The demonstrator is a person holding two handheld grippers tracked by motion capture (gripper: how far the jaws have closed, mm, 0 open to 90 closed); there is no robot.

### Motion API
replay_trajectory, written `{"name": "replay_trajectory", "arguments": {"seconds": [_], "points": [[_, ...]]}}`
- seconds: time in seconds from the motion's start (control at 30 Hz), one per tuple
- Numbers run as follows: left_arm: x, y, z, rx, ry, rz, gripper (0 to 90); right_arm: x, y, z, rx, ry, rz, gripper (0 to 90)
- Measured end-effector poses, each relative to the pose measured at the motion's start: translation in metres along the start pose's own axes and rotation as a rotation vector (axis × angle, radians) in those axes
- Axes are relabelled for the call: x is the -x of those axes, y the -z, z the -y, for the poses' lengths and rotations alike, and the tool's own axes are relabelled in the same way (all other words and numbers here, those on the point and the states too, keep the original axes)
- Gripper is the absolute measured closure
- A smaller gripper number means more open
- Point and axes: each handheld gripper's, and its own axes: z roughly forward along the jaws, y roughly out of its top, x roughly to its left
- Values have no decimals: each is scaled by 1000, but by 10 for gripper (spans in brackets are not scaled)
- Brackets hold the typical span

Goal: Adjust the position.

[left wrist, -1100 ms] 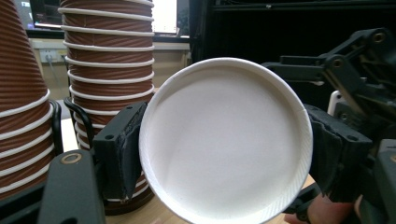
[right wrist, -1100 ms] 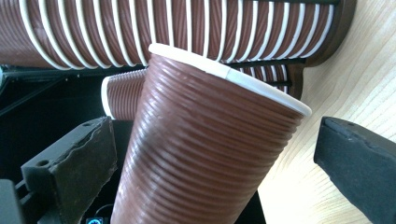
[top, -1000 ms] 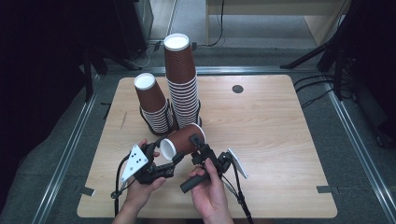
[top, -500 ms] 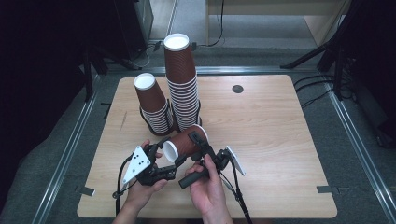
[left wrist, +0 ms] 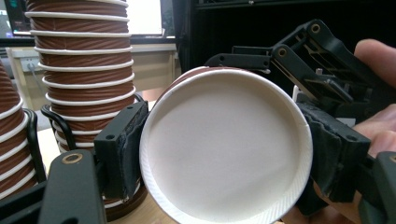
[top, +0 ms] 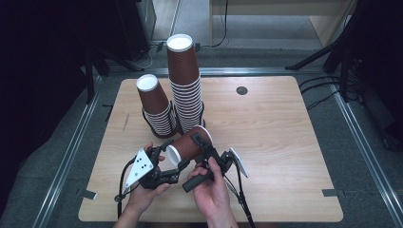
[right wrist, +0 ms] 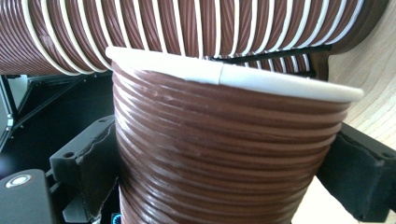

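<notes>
Hands come in from the near edge of the wooden table (top: 285, 142), each carrying a gripper. Between them lies a brown ribbed paper cup (top: 187, 146), held on its side above the tabletop, its white base turned toward the person's left and its rim toward the stacks behind. At the base end, the left gripper (top: 175, 164) pinches the cup, its black pads pressing either side of the white bottom disc, as the left gripper view shows (left wrist: 224, 147). Nearer the rim, the right gripper (top: 200, 148) clamps the ribbed wall, a pad against each side of the cup (right wrist: 219, 154). Just behind the held cup stand two stacks of upturned cups: a short stack (top: 157, 107) to the left and a tall stack (top: 185, 85) beside it, each seated in a black wire holder. Farther back, a dark round grommet (top: 242, 90) is set into the tabletop.
</notes>
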Motion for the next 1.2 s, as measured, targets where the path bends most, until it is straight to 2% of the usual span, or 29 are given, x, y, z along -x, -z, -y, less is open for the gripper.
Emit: {"name": "replay_trajectory", "arguments": {"seconds": [0.1, 0.5, 0.57, 0.6, 0.73, 0.87, 1.2], "points": [[2, -1, 1, -8, -18, 0, 239, 1, -1, 0, -1, -1, 3, 83], [3, 0, 1, -16, -20, 3, 224, 1, 2, 0, 8, 19, -6, 124], [3, 1, 0, -16, -30, 1, 219, 1, 2, 0, -2, 18, -4, 126], [3, 1, 0, -20, -28, 5, 217, 1, 2, 0, -4, 17, -4, 126], [2, 1, -2, -57, -11, 15, 102, 0, 3, 0, -1, 22, -21, 127], [2, 0, -2, -68, 5, 10, 56, 0, 3, -1, 5, 41, -17, 128], [1, 1, -2, -81, 16, -4, 34, -3, 6, -7, 48, 97, -11, 128]]}}
